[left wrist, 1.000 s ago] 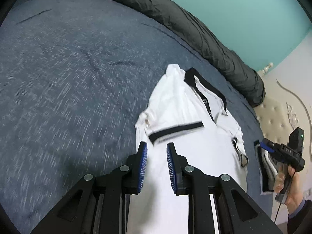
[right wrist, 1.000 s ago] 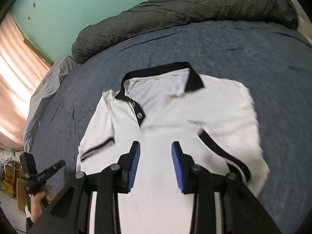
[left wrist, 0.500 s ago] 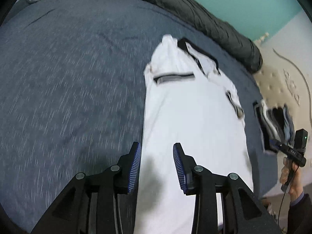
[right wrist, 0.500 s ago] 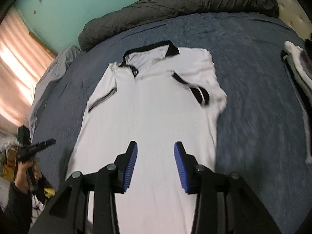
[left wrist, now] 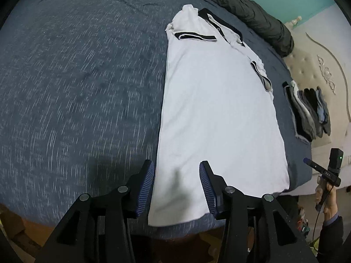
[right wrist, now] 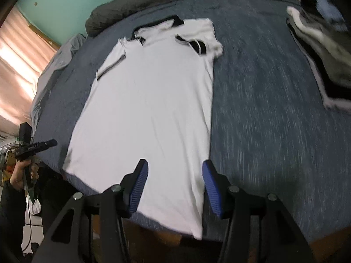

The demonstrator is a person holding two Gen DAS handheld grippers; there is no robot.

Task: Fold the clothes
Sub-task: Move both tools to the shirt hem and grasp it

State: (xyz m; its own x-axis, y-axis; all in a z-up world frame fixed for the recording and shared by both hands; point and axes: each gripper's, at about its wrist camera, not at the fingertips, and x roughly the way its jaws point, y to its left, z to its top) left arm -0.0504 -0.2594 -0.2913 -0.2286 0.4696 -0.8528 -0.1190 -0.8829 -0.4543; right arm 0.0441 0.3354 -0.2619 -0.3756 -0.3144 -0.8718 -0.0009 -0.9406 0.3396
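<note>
A white polo shirt [left wrist: 217,100] with a black collar and black sleeve bands lies flat on the dark blue bed, both sleeves folded in over the body, hem toward me. In the left wrist view my left gripper [left wrist: 176,185] hovers open over the hem's left corner, nothing between its blue pads. The right wrist view shows the same shirt [right wrist: 151,100], with my right gripper [right wrist: 174,185] open above the hem's right corner. Each gripper also appears small at the far side of the other's view, held by a hand: the right gripper [left wrist: 322,171], the left gripper [right wrist: 33,146].
A stack of folded dark and grey clothes [left wrist: 307,114] lies to the shirt's right, near the padded headboard [left wrist: 324,74]. A rolled dark duvet [left wrist: 252,11] runs along the far side by the teal wall. The bed's front edge [left wrist: 186,232] is right below the grippers.
Both grippers have pulled back from the shirt's chest toward its hem and opened wider. More of the shirt and the bed's front edge have come into view.
</note>
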